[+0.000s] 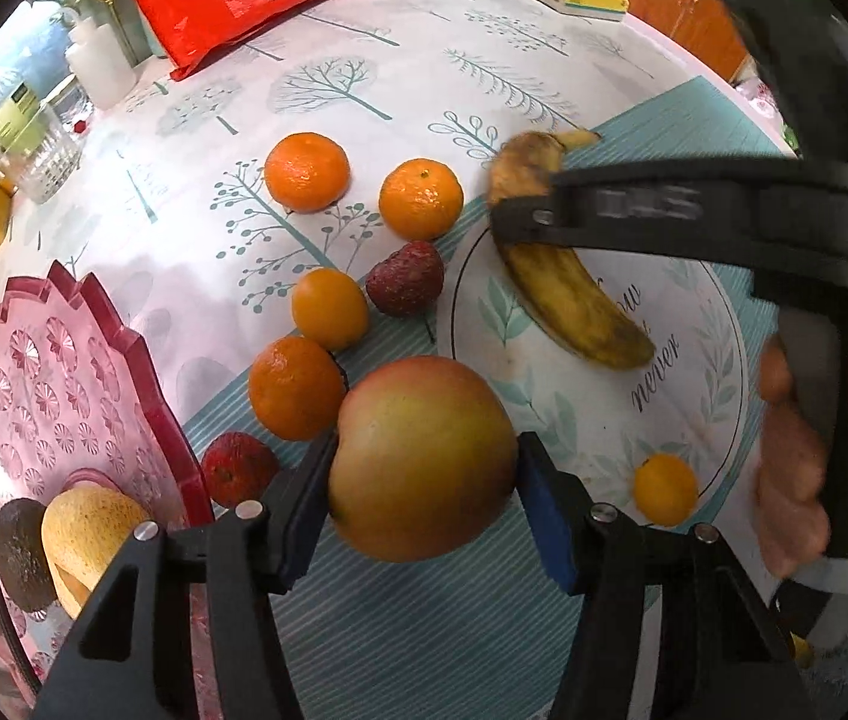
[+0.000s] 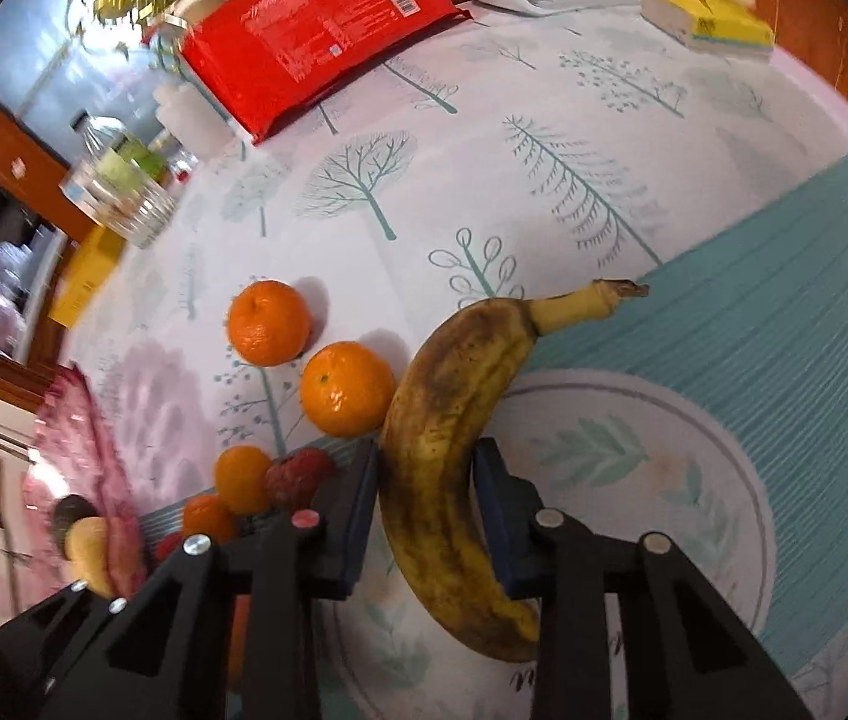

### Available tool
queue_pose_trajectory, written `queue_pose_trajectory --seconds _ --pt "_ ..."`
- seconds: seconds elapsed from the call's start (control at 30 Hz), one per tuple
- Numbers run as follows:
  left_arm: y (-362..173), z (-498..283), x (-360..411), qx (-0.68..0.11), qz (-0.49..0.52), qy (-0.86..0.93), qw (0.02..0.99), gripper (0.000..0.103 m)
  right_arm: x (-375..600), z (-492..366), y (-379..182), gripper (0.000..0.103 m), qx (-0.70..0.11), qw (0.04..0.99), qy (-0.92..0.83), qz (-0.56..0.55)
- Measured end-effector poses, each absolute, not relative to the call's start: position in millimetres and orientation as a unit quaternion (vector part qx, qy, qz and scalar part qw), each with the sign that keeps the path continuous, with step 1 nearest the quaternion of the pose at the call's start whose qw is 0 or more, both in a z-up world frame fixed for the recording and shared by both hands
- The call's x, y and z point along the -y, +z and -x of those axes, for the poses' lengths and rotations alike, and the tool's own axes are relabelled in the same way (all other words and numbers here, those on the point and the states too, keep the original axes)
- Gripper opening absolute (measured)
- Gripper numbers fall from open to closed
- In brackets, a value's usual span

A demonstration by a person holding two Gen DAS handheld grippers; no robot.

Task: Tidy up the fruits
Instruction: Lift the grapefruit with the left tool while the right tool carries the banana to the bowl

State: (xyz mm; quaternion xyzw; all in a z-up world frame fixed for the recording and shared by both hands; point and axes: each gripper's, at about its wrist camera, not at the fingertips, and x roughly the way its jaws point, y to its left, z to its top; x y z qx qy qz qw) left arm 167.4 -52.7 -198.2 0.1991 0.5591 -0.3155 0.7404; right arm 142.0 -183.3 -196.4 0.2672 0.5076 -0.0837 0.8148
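The left gripper (image 1: pixel 424 480) held the apple (image 1: pixel 421 459) between its blue pads, seemingly lifted just above the mat (image 1: pixel 424 630). The right gripper (image 2: pixel 427 510) was closed on the banana (image 2: pixel 454 468) at mid-length, its blue pads touching the peel on both sides, though whether the banana was off the mat could not be told. The pink tray (image 1: pixel 34 384) lay to the left, already holding a pear-like fruit (image 1: pixel 85 534) and a dark one (image 1: pixel 19 552). Doing the step well probably meant carrying the apple low over the lychee (image 1: pixel 238 468) and the oranges (image 1: pixel 292 387), setting it on bare tray floor beside the pear, and opening only once it rested, since a round apple could roll; the soft, overripe banana called for a gentle squeeze
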Motion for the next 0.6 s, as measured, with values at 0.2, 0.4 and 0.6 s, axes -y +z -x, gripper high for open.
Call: queue_pose_trajectory --seconds 0.2,0.4,0.6 --pt "-199 -166 54 -0.552 -0.183 -0.3 0.756 0.058 196 -117 -189 0.032 -0.48 0.82 -0.06 -0.306" --pt "-197 -161 53 -0.542 -0.169 -0.292 0.77 0.057 191 -104 -176 0.032 -0.467 0.832 -0.05 -0.294" --pt "-191 -160 46 -0.539 -0.128 -0.284 0.783 0.057 182 -92 -166 0.032 -0.461 0.842 -0.043 -0.276"
